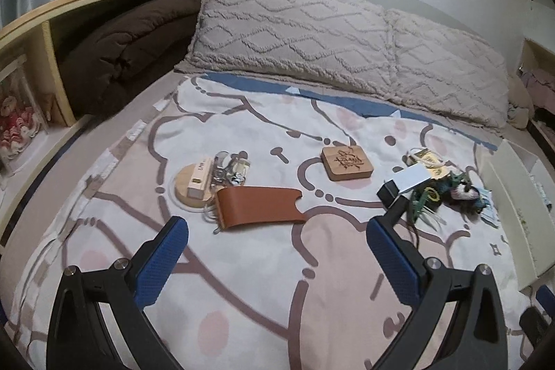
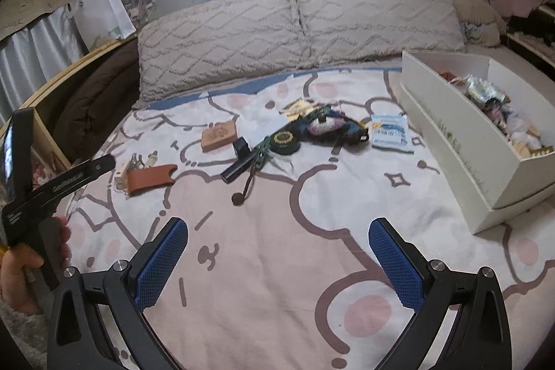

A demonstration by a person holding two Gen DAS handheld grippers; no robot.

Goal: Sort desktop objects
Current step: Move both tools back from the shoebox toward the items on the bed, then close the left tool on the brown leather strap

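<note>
Left gripper [image 1: 277,260]: jaws spread wide, blue pads [image 1: 163,262] holding nothing, poised above the patterned bedspread [image 1: 242,283]. Right gripper [image 2: 277,260]: jaws likewise wide apart and unloaded, above the same spread; the person's left hand [image 2: 20,269] and the left tool's black body show at the left edge of the right wrist view.

Items on the bedspread, left group: brown leather sleeve [image 1: 258,205], lying flat just ahead of the left gripper; round wooden disc [image 1: 192,188] with a pale rectangular block [image 1: 201,177] on top; small cluster of glass vials and metal bits [image 1: 232,170] touching the block's far side.

Middle: square engraved wooden coaster [image 1: 347,163], lying apart from both groups.

Right group, a loose pile: black box [image 2: 241,146]; slim black stick [image 2: 237,169]; round green tin [image 2: 284,141]; green clip with cord and bead [image 2: 258,158]; knitted dark pouch [image 2: 329,125]; blue-and-white packet [image 2: 390,132]; yellow-tagged bundle [image 1: 426,158]. Several pieces overlap; exact contacts are unclear.

White open box [image 2: 447,141]: stands at the right side of the bed, near the pile, holding assorted small objects too jumbled to name.

Two tufted beige pillows [image 1: 295,30] run along the head of the bed.
</note>
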